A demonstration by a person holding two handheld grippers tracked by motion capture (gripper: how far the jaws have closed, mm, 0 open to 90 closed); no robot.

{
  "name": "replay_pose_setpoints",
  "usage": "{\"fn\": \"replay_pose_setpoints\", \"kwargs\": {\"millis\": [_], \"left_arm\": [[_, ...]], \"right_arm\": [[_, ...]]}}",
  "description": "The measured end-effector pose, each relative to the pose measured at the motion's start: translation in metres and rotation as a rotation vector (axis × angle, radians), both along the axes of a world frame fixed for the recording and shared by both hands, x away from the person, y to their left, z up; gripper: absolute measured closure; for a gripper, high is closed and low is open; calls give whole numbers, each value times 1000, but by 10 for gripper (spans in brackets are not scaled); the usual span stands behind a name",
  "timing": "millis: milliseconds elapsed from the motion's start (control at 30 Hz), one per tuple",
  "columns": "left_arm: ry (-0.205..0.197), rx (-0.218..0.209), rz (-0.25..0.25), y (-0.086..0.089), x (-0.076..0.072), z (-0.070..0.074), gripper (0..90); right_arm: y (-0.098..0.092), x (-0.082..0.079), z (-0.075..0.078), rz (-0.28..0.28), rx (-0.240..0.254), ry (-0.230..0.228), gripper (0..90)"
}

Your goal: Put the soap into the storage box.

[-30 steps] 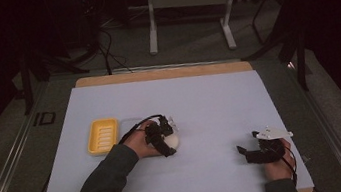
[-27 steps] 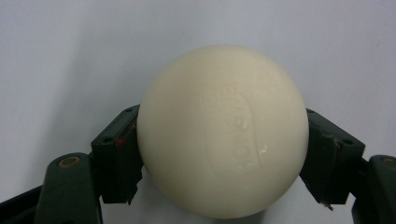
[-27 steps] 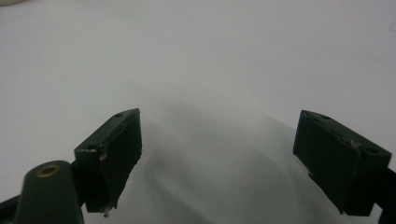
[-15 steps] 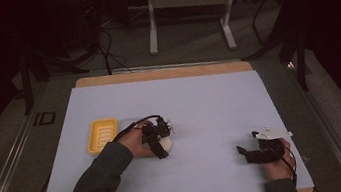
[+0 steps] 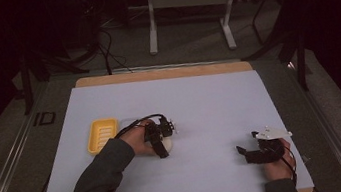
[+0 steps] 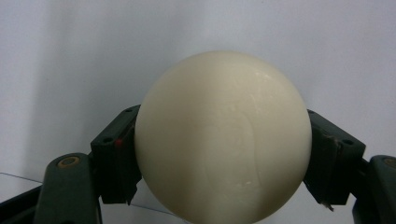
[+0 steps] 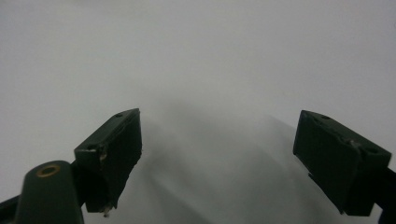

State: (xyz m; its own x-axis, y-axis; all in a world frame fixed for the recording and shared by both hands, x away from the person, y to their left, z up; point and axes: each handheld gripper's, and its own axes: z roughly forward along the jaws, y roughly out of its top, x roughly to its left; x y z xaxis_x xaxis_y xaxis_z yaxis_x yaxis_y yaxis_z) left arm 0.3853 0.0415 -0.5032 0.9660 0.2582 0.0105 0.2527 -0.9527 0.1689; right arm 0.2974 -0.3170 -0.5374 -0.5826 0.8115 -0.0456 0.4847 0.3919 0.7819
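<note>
Soap, a smooth cream-white oval bar (image 6: pixel 223 137), sits squeezed between both jaws of the left gripper (image 5: pixel 162 138), which have just been closing on it, just right of a yellow ridged plastic dish (image 5: pixel 102 135). Over the pale table mat (image 5: pixel 209 100), the right gripper (image 7: pixel 217 158) is spread wide, holding nothing.

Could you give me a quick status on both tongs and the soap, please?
Left tongs shut on cream soap bar, just closed in. Right tongs open, empty, over white mat. Yellow soap dish beside left hand, nothing between.
</note>
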Motion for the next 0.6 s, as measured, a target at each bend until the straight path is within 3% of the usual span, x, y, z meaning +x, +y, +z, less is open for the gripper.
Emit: {"fn": "replay_pose_setpoints", "kwargs": {"millis": [333,600], "left_arm": [[-11,32,-11,-4,0,2,256],[-16,17,5,2,1,11,255]], "right_arm": [[0,0,0,1,2,-1,154],[0,0,0,2,1,-1,154]]}}
